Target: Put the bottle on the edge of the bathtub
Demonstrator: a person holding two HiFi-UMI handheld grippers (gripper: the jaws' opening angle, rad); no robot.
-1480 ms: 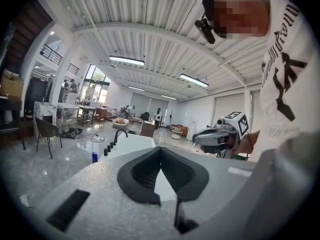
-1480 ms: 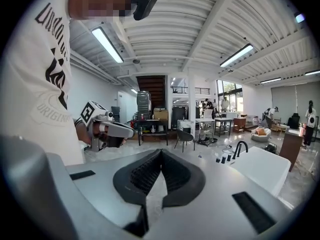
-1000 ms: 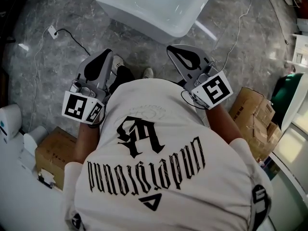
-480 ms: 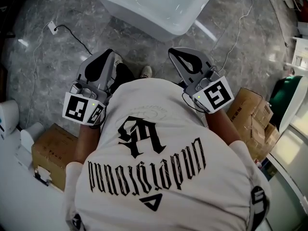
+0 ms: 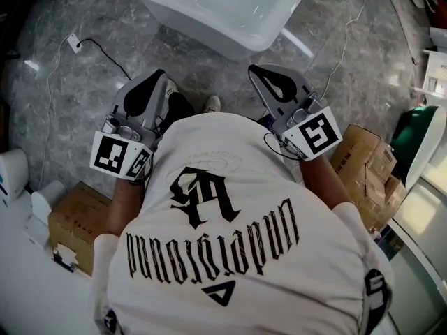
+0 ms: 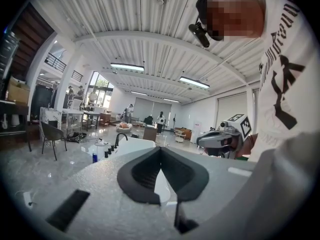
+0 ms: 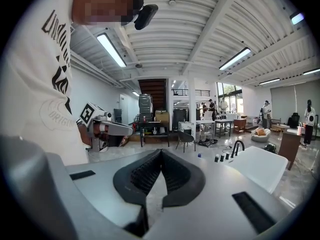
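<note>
**Both grippers closed, short of the bathtub**

I hold the left gripper (image 5: 155,77) and right gripper (image 5: 255,69) closed and empty, above the floor near the bathtub (image 5: 209,21). Small bottles (image 7: 222,157) stand on its rim beside the tap (image 7: 237,146).

A grey marble floor (image 5: 63,96) shines under a white ribbed ceiling (image 7: 200,19) with long strip lights (image 7: 111,49). A dark staircase (image 7: 152,90) rises at the far end. Right of the staircase stand a chair (image 7: 185,137) and tables (image 7: 215,122), with bright tall windows (image 7: 230,91) beyond. Left of the staircase runs a white wall (image 7: 115,96).
</note>
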